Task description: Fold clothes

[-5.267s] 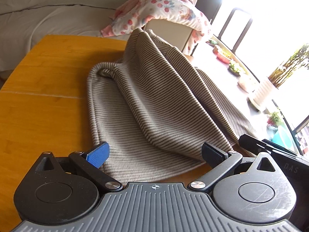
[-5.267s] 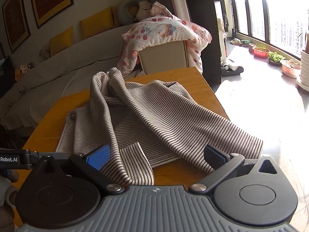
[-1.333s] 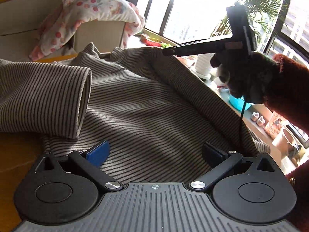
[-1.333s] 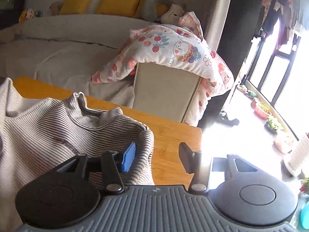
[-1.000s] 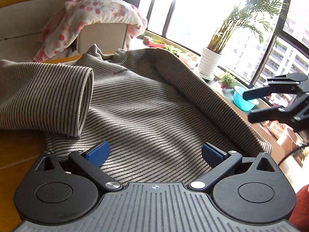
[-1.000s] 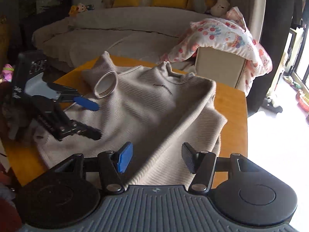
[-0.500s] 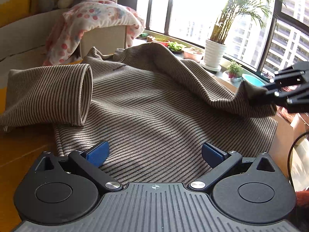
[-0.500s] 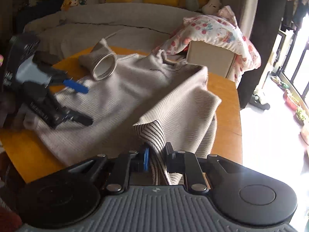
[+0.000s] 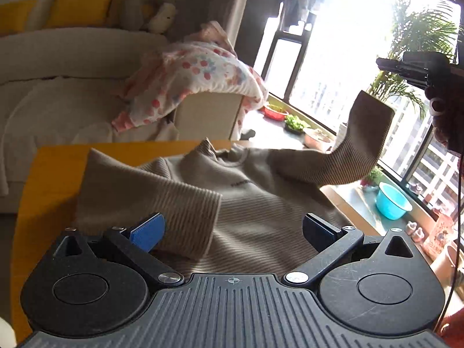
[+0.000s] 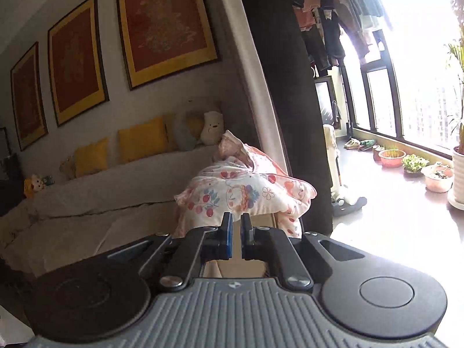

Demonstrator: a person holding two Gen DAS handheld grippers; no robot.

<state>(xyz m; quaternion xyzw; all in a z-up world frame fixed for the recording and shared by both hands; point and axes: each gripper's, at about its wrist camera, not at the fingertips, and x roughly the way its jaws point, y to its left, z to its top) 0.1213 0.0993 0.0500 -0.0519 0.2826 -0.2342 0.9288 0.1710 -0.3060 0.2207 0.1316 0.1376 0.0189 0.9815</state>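
Desk (image 9: 52,168) of orange wood fills the nine o'clock side of the left wrist view, with a grey sofa (image 9: 58,66) and a floral quilt (image 9: 197,75) draped over a box behind it. Spread across the desk lies a striped beige sweater (image 9: 246,203), its printed chest facing up and its collar at twelve o'clock. One sleeve (image 9: 162,200) is folded across the body, its cuff just ahead of the blue pad of the left tongs (image 9: 232,226), which stand wide apart and grip nothing. The other sleeve (image 9: 359,145) rises clear of the desk toward two o'clock, cuff uppermost, just below the right tongs (image 9: 385,65); whether the cuff is still gripped cannot be told from this side. A turquoise basin (image 9: 391,203) sits on the floor at three o'clock. In the right wrist view, the right tongs (image 10: 235,236) are drawn almost together with a narrow gap and no cloth visible between them, pointing at the quilt (image 10: 243,191); three framed pictures (image 10: 162,26) hang at eleven o'clock.
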